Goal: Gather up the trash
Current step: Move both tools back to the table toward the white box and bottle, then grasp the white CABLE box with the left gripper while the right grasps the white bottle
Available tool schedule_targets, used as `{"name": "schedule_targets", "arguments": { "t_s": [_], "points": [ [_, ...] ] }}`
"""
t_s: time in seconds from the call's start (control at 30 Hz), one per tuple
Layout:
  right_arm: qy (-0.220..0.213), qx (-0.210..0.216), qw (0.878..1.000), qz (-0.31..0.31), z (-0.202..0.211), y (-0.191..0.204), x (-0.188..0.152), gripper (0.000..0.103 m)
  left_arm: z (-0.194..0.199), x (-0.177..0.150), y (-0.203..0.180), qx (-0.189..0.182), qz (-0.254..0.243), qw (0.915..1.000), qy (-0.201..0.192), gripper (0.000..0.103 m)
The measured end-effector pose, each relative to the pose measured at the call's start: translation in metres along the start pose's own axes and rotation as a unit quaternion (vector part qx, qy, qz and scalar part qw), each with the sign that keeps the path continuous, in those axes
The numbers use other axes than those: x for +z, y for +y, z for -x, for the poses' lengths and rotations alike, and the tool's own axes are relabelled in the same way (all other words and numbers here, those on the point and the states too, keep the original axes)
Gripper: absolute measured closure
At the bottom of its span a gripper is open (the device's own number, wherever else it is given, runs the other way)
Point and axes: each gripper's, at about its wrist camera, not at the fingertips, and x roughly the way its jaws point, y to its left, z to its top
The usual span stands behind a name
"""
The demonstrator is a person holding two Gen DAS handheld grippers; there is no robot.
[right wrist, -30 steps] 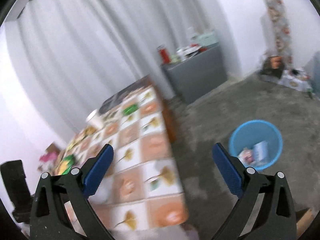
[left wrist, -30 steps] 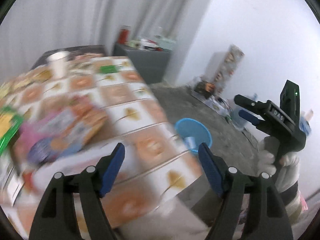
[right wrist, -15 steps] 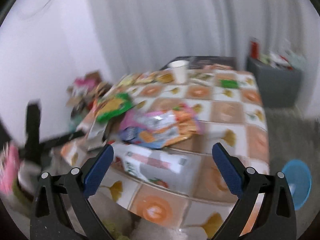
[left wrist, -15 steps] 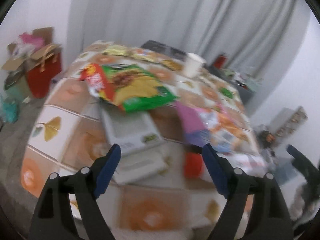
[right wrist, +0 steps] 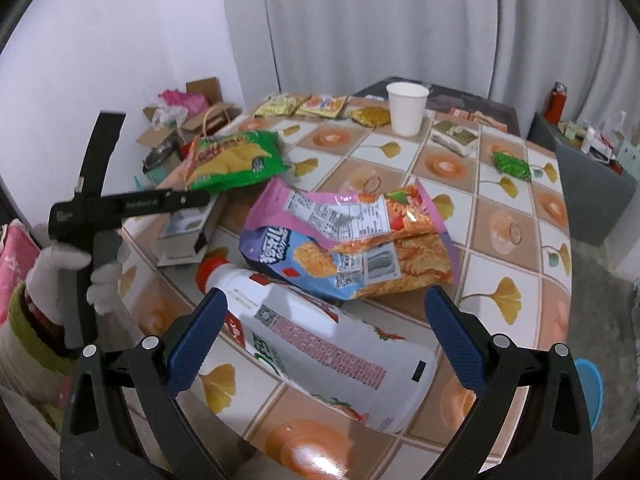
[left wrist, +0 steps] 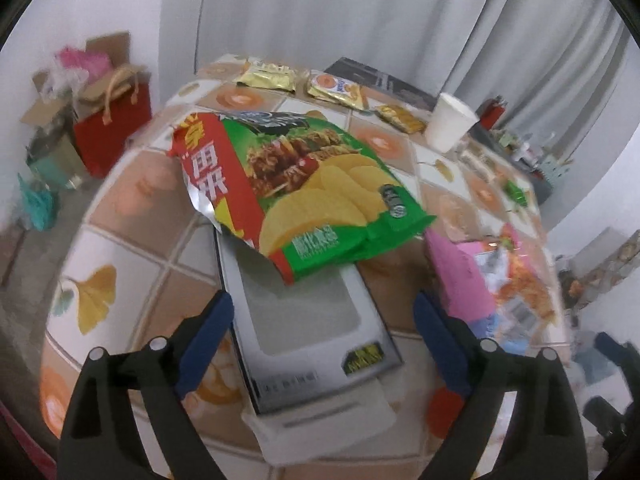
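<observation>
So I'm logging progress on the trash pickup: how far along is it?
Early. Neither the left gripper, its jaws opening, nor the right gripper holds anything. The green chip bag, pink snack bag, white bottle and paper cup all lie on the table. The blue bin waits beside it.

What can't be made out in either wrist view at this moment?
- Left wrist: the flat grey-and-white box is partly covered by the green crisp bag.
- Left wrist: the pink snack bag is motion-blurred, print unreadable.
- Right wrist: the blue plastic bin is mostly hidden behind the right claw.
</observation>
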Motion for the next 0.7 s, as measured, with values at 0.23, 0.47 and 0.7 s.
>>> {"name": "schedule_targets", "arguments": {
  "t_s": [0.23,0.47,0.7],
  "points": [
    [0.019,0.002,1.000,0.022,-0.009,0.003,0.001,0.008,-0.022,-0.003,0.011,0.031,0.014,0.9991,0.024,0.011],
    [0.043,0.013,0.998,0.046,-0.017,0.009,0.001,0.008,-0.012,-0.011,0.021,0.015,-0.010,0.9996,0.020,0.012],
    [0.066,0.024,0.991,0.117,-0.017,0.026,-0.001,0.008,0.018,-0.044,0.032,-0.023,-0.080,0.9955,0.046,0.013]
  ]
}}
